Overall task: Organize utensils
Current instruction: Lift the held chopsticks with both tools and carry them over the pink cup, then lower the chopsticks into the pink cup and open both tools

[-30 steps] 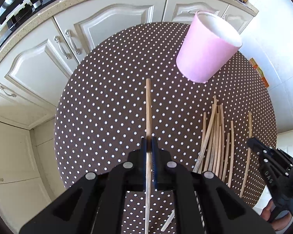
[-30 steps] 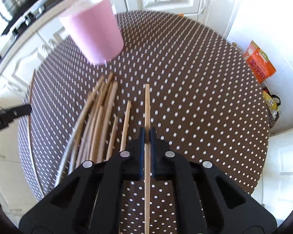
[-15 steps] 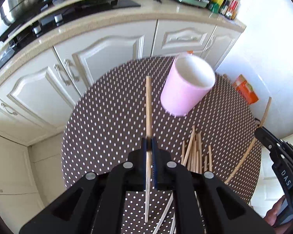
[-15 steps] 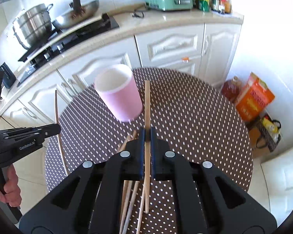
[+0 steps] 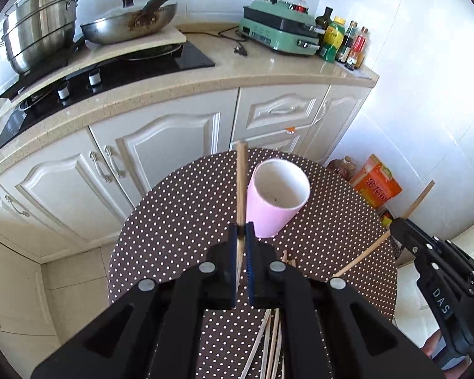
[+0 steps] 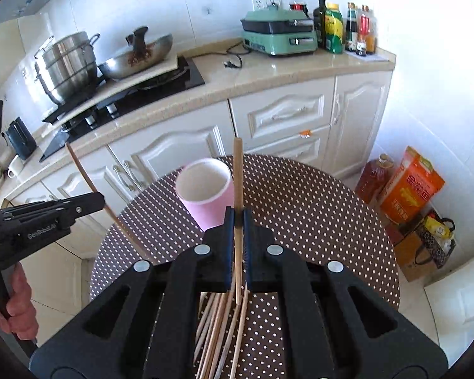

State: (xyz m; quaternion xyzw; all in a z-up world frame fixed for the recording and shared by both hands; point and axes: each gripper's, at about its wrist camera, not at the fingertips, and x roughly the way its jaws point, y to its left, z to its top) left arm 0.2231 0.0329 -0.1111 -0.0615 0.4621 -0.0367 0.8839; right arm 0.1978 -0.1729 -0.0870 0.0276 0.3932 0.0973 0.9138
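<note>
Both wrist cameras looked steeply down along their own fingers from above the dotted table (image 5: 180, 221), facing the kitchen counter (image 6: 268, 72); each caught the pink cup (image 5: 276, 199) and the other gripper at its edge.

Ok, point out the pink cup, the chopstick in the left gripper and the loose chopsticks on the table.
Pink cup (image 5: 270, 218): left wrist view, outer wall.
Chopstick in the left gripper (image 5: 241, 183): left wrist view, shaft above the jaws.
Loose chopsticks (image 6: 219, 331): right wrist view, middle of the pile.

One pink cup (image 5: 276, 197), two lifted chopsticks (image 5: 241, 183), two pots (image 5: 38, 25).
</note>
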